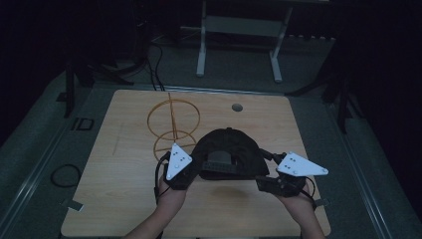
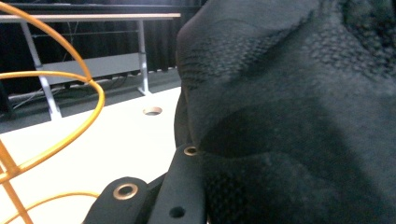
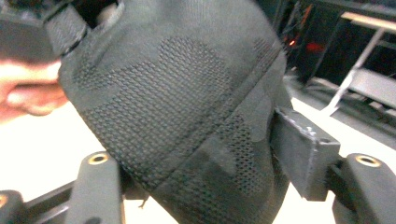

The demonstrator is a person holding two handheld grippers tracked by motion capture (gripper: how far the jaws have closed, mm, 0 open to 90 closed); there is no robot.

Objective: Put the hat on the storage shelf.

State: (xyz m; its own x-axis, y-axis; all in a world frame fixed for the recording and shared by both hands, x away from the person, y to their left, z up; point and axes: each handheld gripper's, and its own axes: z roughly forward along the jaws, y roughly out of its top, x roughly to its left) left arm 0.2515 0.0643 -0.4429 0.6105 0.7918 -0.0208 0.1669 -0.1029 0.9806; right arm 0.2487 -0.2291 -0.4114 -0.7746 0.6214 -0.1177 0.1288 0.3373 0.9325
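- Where the two grippers meet over the near half of the table (image 1: 124,164), a black cap (image 1: 230,149) hangs between them, its crown towards the far side and its opening towards the person.
- The cap is dark all over; in the high view a strap or band shows across the opening at the near edge.
- Up close, in the right gripper view, the cap (image 3: 187,116) is a mesh-like knit with smoother patches, and a strap loop sits at its top left.
- In the left gripper view the cap (image 2: 299,112) is the same textured weave, with folds running across it.
- The left gripper (image 1: 191,167) sits at the cap's left edge; its own view shows one jaw lying against the cloth, the other jaw is hidden, so I cannot tell how far apart they stand.
- The right gripper (image 1: 266,172) sits at the cap's right edge; in its own view the cloth runs down between the two jaws, which press it from either side, closed on the cap.
- A hand (image 3: 28,91) shows behind the cap in the right gripper view.
- A yellow wire stand (image 1: 173,124) of rings on an upright rod stands on the table just beyond and left of the cap, near the left gripper.
- A round hole (image 1: 237,107) lies in the table farther back.
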